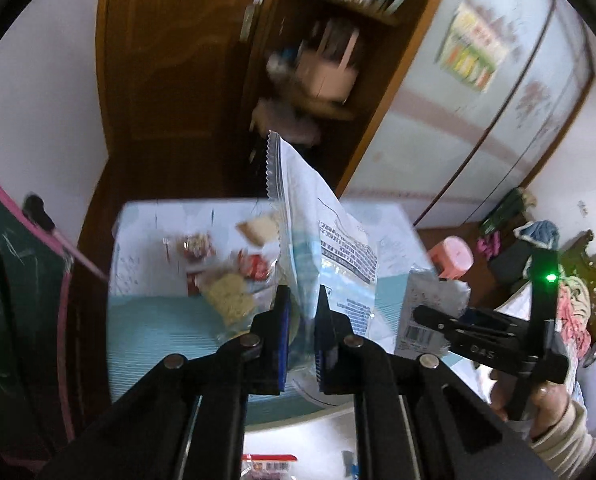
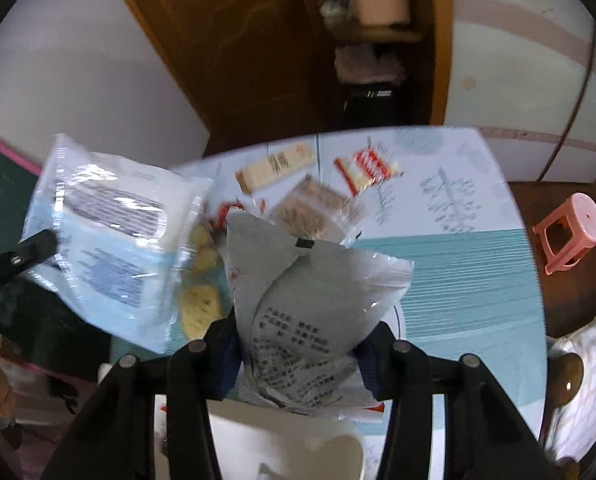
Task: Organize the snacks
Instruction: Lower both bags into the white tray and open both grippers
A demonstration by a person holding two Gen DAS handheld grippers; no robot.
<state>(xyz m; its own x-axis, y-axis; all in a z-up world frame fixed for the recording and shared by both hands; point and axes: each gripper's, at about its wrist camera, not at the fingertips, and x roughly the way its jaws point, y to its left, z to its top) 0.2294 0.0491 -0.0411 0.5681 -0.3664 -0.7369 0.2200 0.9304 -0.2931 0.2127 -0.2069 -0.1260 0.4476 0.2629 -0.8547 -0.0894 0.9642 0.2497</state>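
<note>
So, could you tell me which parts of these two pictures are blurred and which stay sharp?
Left wrist view: left gripper and its blue-white packet fairly sharp, shelves and table snacks smeared. Right wrist view: right gripper sharp, grey packet readable, the blue-white packet streaked.

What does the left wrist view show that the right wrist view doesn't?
Only the left wrist view: the person's sleeved hand holding the right tool, and a cluttered wooden shelf.

Only the right wrist view: the grey crinkled printed snack bag seen close up, pinched in that tool.

Both: the blue-and-white plastic snack bag, the pink plastic stool, loose snacks on the table.
</note>
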